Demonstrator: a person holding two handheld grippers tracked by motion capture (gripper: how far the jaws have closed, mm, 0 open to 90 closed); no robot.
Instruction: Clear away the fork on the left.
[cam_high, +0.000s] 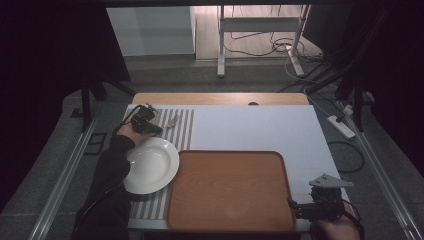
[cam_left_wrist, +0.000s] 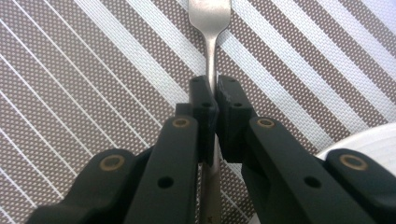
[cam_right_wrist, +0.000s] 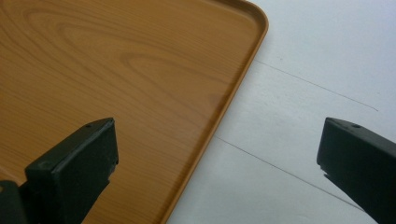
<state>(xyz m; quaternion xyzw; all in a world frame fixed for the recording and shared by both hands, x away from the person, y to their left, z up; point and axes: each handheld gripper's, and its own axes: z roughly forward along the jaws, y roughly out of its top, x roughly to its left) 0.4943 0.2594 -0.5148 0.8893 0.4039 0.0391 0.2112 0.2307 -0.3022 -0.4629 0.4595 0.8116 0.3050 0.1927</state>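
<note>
Pinching the fork (cam_left_wrist: 212, 42) by its handle, the left gripper (cam_left_wrist: 213, 100) is holding it over the striped placemat (cam_left_wrist: 84, 84), the long axis running toward twelve o'clock, the white plate (cam_high: 150, 165) just at five o'clock. The right gripper (cam_right_wrist: 217, 154) is waiting spread beside the wooden tray (cam_right_wrist: 116, 70).

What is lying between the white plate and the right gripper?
In the high view, the wooden tray lies between the white plate and the right gripper; nothing rests on it.
</note>
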